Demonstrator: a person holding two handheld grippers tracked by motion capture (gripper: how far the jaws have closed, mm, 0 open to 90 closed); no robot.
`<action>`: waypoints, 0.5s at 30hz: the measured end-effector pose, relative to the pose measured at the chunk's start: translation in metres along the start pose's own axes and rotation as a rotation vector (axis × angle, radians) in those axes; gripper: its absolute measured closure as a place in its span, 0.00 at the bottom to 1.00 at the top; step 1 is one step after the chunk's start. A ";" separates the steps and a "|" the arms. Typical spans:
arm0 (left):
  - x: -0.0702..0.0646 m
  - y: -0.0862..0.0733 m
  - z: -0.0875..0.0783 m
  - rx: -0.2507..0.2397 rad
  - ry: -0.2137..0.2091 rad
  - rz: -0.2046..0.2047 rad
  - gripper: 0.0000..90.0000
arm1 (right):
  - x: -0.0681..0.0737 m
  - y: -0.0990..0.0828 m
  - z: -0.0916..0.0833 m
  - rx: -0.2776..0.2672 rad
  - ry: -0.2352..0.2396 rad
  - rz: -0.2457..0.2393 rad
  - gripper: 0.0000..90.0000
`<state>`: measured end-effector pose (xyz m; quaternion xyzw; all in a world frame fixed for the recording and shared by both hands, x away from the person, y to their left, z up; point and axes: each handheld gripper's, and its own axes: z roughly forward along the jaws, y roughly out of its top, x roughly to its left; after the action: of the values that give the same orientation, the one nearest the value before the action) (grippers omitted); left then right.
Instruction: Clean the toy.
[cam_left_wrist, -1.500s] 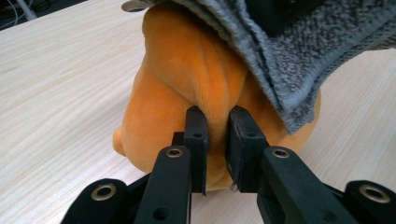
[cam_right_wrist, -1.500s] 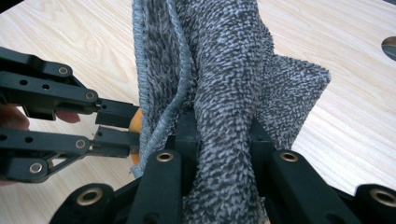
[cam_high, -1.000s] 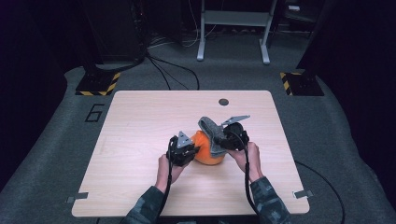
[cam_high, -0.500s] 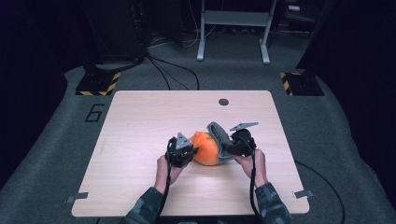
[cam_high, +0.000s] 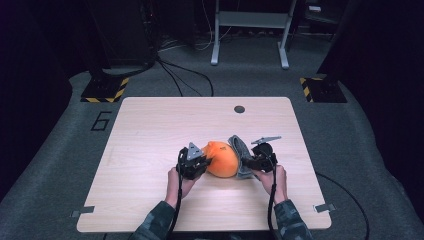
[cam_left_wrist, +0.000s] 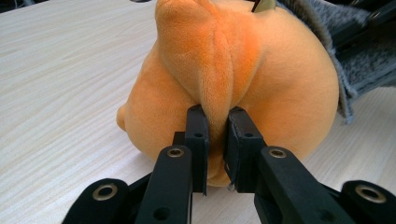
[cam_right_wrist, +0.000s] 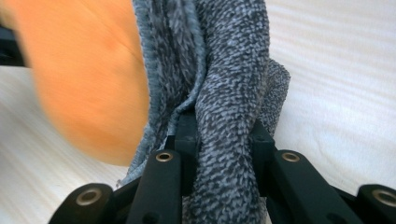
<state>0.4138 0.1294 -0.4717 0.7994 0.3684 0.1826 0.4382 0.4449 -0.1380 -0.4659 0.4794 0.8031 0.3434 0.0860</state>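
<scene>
Left gripper (cam_high: 200, 161): jaws pinched on a fold of the orange plush toy (cam_high: 222, 159).
Right gripper (cam_high: 251, 162): jaws clamped on the grey knitted cloth (cam_high: 241, 156), just beside the toy.
Toy: lying on the table (cam_high: 150, 130), cloth draped against its far side.
Progress: both grips secured; cloth not yet wrapped over the toy, so covering likely remains.

Table (cam_high: 150, 130): plush (cam_high: 222, 160) just toward six o'clock of centre; cloth (cam_high: 241, 152) touching it at three o'clock; grommet (cam_high: 239, 109) at twelve o'clock edge.
</scene>
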 end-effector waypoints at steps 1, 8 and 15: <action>0.000 0.000 0.000 -0.002 0.000 -0.004 0.89 | -0.002 -0.002 0.003 0.010 0.000 0.006 0.81; 0.003 -0.001 0.000 -0.002 0.002 -0.012 0.89 | -0.017 -0.014 0.029 0.070 0.032 0.061 0.81; 0.003 0.000 -0.001 -0.002 0.004 -0.016 0.89 | -0.018 -0.009 0.024 0.079 -0.010 0.040 0.81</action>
<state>0.4150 0.1318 -0.4714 0.7956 0.3755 0.1810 0.4397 0.4593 -0.1449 -0.4926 0.5000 0.8058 0.3106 0.0645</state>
